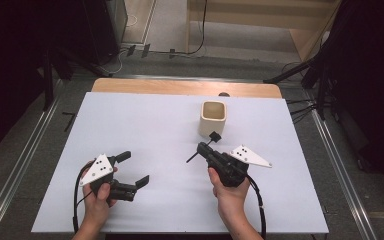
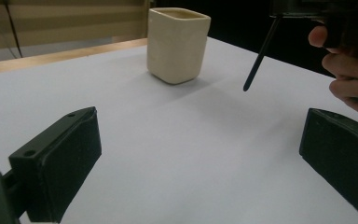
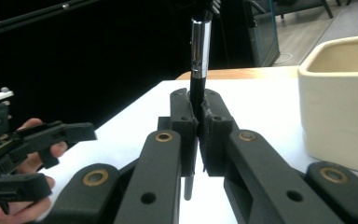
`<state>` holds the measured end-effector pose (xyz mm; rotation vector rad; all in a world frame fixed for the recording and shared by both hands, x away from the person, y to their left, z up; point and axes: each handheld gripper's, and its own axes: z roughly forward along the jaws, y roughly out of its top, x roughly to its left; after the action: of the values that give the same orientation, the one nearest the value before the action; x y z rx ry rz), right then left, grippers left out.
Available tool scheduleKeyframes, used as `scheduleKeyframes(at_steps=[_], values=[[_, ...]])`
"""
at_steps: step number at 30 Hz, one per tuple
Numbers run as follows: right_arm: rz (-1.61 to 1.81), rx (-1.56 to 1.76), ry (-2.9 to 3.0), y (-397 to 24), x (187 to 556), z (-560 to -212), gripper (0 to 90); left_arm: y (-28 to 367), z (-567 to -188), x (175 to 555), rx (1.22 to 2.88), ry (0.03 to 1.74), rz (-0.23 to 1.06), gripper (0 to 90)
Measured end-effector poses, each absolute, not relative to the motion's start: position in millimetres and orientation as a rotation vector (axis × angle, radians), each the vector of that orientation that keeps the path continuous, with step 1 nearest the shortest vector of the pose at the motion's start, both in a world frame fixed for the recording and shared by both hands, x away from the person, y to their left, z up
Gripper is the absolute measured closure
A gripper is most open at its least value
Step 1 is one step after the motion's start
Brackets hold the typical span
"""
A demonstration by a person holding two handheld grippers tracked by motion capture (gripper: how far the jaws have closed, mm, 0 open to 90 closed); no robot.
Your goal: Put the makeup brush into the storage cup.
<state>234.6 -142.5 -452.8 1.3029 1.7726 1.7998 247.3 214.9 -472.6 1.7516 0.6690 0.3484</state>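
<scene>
- Black and slim, with a chrome band near one end, the pen is sitting clamped crosswise in my right tongs, held up off the bench just in front of the cream cup.
- In the high view its thin tip is pointing down and toward my left tongs, while its capped end is pointing toward the cup's near wall.
- I am reading this as the carrying step: the pen is gripped and lifted, and it is not yet in the cup.
- The cup is standing upright on the bench, its mouth open and unobstructed.
- My left tongs are standing wide apart with nothing between them, low over the near-left part of the bench and well apart from the cup.
- Next, I judge, I am needing to raise the right tongs above the cup's rim, tilt the pen more upright so one end is aiming into the mouth, then loosen the grip.
- I am watching that the pen is not knocking the rim and tipping the cup.
</scene>
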Motion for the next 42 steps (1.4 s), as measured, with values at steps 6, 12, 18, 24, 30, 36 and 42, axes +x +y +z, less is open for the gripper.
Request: scheduleKeyframes(at_steps=[6,12,18,24,30,36,42], values=[[1.761,1.29,1.767,-147.9,236.2,-451.3,87.1,235.3,-473.4,246.0,1.73,0.707,0.38,0.0],[1.739,1.294,1.752,-153.2,237.9,-449.0,87.1,251.9,-474.5,243.2,1.718,0.724,0.402,0.0],[1.694,1.27,1.722,-161.7,240.5,-441.9,87.1,267.2,-476.9,238.3,1.716,0.741,0.43,0.0],[1.668,1.244,1.695,-169.4,243.4,-432.0,87.1,279.7,-478.8,235.4,1.704,0.757,0.443,0.0],[1.633,1.228,1.69,-173.7,249.8,-420.4,87.1,289.5,-478.7,232.4,1.7,0.773,0.452,0.0],[1.614,1.198,1.674,-176.5,257.0,-406.0,87.1,300.3,-478.2,229.1,1.689,0.791,0.472,0.0],[1.584,1.181,1.655,-180.0,268.2,-391.0,87.1,305.6,-479.0,226.9,1.69,0.797,0.483,0.0]])
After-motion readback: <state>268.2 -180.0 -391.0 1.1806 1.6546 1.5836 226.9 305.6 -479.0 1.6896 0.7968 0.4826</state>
